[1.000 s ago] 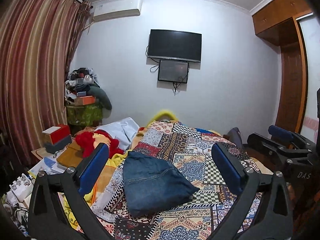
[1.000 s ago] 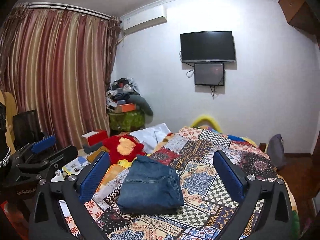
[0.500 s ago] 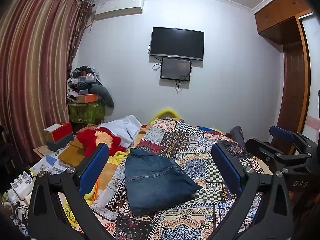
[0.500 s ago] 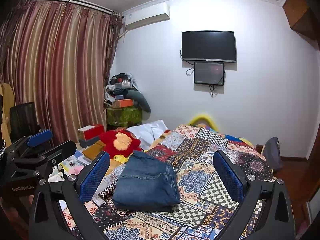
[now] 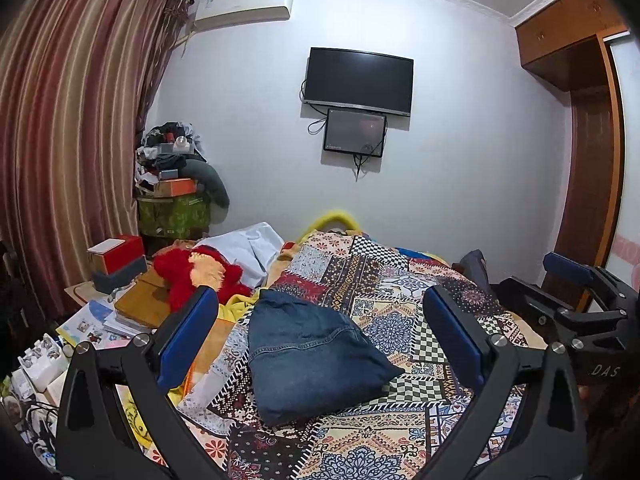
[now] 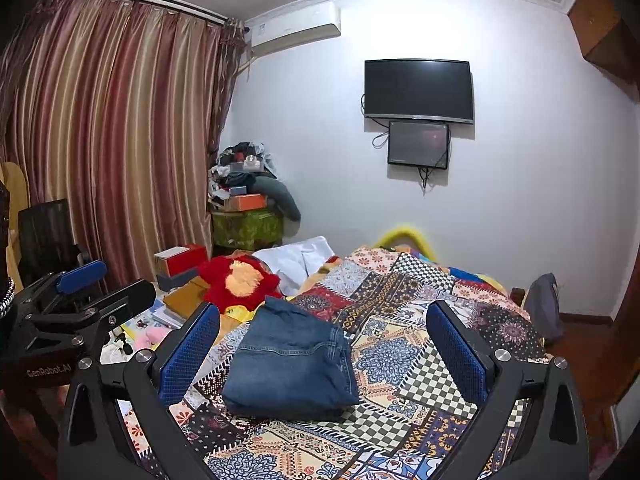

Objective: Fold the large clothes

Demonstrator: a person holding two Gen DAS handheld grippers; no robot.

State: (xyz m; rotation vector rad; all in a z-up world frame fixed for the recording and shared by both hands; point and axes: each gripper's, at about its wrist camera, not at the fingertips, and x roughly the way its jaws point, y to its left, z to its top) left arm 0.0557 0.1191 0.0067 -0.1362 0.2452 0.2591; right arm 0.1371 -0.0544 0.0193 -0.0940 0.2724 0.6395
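Both grippers, left (image 5: 320, 336) & right (image 6: 323, 344), spread empty, have backed off the folded blue denim jeans (image 6: 290, 364) on the patchwork bedspread (image 6: 420, 344) — fold prob. done.

Folded blue jeans (image 5: 312, 354) lie on the patchwork bedspread (image 5: 400, 300) between the left gripper's (image 5: 320, 344) wide-apart blue fingers (image 5: 186, 336), with the right gripper (image 5: 576, 300) at three o'clock

At your seven o'clock, the clutter (image 5: 36, 364) is too small to identify; the right gripper (image 5: 576, 304) runs off at three o'clock.
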